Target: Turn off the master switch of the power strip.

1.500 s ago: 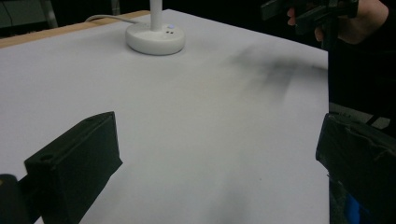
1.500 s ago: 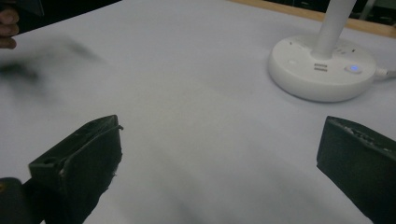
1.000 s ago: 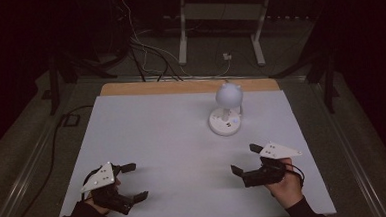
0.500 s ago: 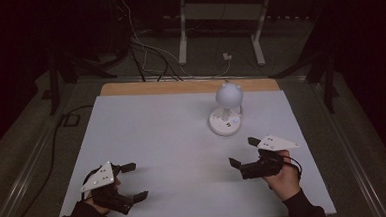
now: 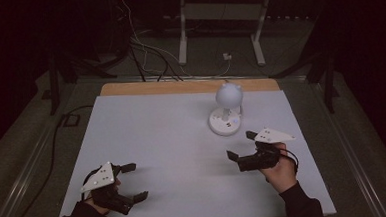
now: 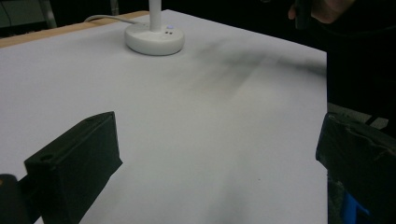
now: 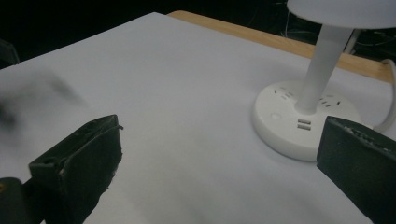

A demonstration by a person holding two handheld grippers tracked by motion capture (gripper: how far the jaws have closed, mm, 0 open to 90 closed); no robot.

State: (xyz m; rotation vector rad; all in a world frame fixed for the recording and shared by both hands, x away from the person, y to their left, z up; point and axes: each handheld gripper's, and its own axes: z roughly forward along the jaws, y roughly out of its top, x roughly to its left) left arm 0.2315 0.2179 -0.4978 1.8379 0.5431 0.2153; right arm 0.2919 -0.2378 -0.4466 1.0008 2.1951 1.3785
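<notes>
A white desk lamp with a round socket base [image 5: 226,123] and a ball-shaped head [image 5: 229,93] stands right of the table's middle. My right gripper [image 5: 240,145] is held open just in front of that base, with nothing between its jaws. In the right gripper view the base [image 7: 286,125] and stem [image 7: 322,65] lie close ahead, beside the right jaw of the gripper [image 7: 219,163]. My left gripper [image 5: 137,181] rests open at the near left corner. Its own view shows the gripper [image 6: 219,158] empty, with the lamp base [image 6: 154,39] far across the table.
The white tabletop [image 5: 157,135] has a wooden strip [image 5: 180,86] along its far edge. A white cable [image 7: 385,116] leaves the lamp base toward the back. Behind the table, cables and a metal stand [image 5: 222,27] sit on the dark floor.
My right gripper has moved a little forward and left, closer to the lamp base. The left gripper has stayed in place.
</notes>
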